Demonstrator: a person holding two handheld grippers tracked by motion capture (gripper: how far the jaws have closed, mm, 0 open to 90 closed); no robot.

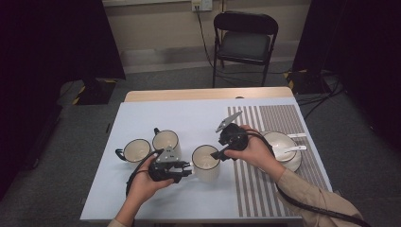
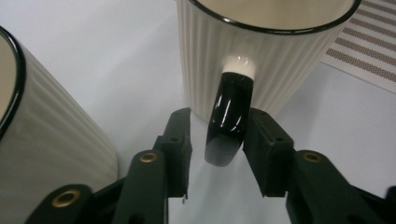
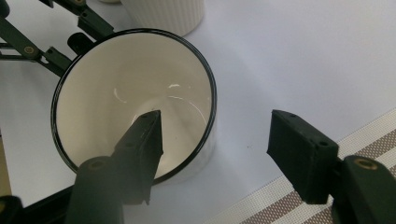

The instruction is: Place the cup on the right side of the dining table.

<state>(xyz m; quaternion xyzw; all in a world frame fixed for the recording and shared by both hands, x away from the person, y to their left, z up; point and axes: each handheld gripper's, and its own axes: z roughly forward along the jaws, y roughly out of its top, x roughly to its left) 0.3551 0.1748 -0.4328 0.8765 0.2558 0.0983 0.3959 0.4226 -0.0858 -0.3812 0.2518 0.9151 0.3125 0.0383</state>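
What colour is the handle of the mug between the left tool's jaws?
Glossy black handle, white where it joins the cream ribbed mug; clearest in the left gripper view.

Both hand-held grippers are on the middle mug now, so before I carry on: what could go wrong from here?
1. The left hand-held gripper straddles the mug handle near its lower end; it might slip off.
2. The right hand-held gripper has one jaw inside the mug, one outside; an uneven pull may tip it.
3. The neighbouring mug stands close.

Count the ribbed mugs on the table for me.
3. The left mug and the middle mug stand close together on the white cloth; the right mug stands between both grippers, beside the striped mat. None looks hidden.
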